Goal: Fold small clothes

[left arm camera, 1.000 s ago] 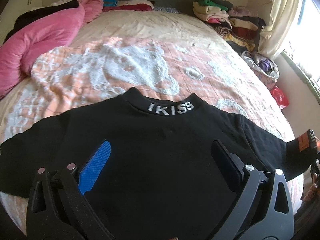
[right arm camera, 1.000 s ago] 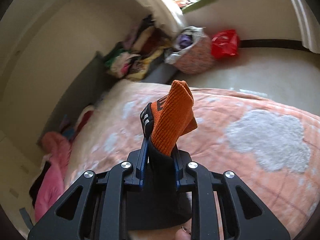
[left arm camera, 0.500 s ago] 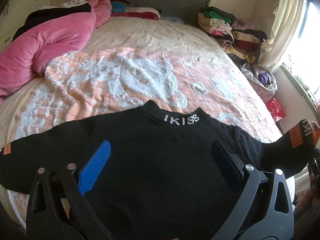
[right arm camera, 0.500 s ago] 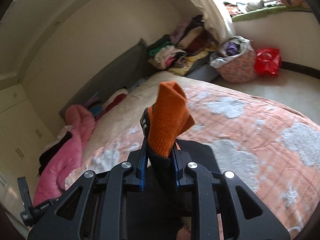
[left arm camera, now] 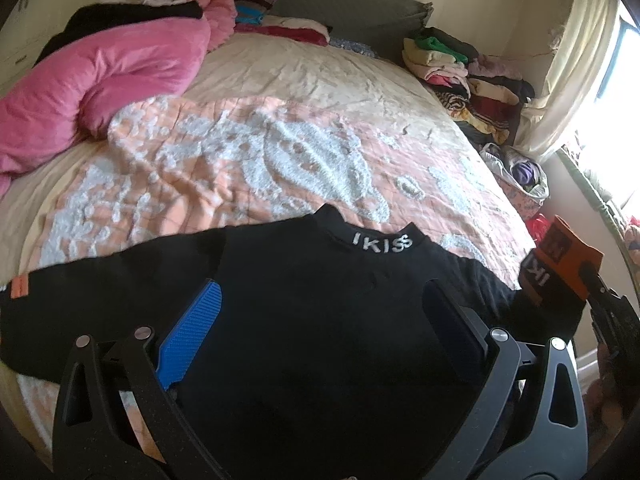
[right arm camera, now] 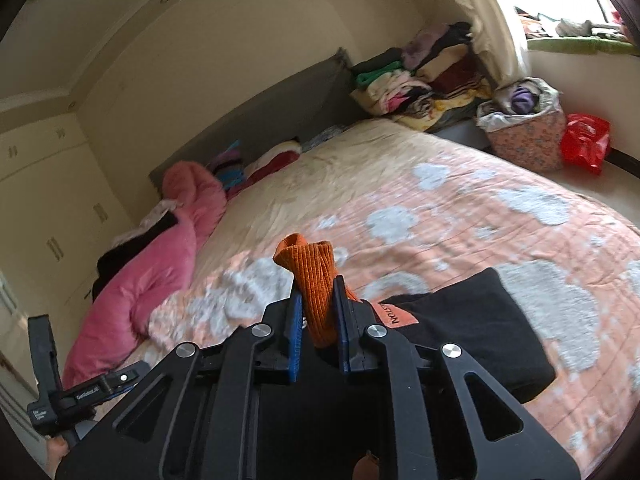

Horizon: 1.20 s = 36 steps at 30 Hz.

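The bed (left arm camera: 304, 68) wears a peach quilt (left arm camera: 256, 168) with fluffy white patches, spread over a cream sheet that shows bare toward the grey headboard (left arm camera: 344, 8). A black sweater (left arm camera: 304, 320) lies flat on the quilt's near part, collar toward the headboard (white letters run along that collar). A bulky pink duvet (left arm camera: 100, 76) is heaped on the side of the bed away from the window, dark clothing on top of it. A few folded clothes (left arm camera: 280, 26) rest just below the headboard.
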Available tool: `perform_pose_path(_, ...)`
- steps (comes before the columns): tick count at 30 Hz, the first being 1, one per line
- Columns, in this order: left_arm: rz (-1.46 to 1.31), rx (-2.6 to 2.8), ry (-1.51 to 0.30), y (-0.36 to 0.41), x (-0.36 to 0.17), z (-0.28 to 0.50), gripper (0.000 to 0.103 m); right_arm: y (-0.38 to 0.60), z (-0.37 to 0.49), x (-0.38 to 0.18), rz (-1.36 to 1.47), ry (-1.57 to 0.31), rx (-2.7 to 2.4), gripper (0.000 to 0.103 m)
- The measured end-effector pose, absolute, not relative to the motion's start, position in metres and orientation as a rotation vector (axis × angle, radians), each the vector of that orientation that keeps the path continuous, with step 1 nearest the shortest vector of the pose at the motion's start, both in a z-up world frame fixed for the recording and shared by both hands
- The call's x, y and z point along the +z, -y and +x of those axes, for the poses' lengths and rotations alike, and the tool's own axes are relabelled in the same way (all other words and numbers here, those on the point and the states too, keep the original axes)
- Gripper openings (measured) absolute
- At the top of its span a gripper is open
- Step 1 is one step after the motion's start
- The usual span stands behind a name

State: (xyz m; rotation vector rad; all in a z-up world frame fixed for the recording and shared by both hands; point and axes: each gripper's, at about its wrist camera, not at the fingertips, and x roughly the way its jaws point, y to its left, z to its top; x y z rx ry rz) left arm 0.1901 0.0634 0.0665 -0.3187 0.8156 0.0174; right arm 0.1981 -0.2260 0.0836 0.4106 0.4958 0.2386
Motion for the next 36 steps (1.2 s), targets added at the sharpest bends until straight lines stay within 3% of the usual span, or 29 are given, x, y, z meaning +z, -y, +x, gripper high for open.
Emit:
perform_pose_path(21,-0.603,-0.123,-0.859,-0.126,0.031,0.164,0.094,0.106,0.202,0.060,0.300,-0.585,0.428,0.016)
perform_pose_path(25,-0.611,-0.156,-0.863,-0.122,0.027,0.164,0.094,0.100,0.200,0.054,0.307,-0.613,0.474,0.029)
perform_pose_path(36,-0.578,-0.259,-0.959,-0.083,-0.006,0.173,0.093,0.119,0.181,0.043,0.241,-0.637,0.484,0.040)
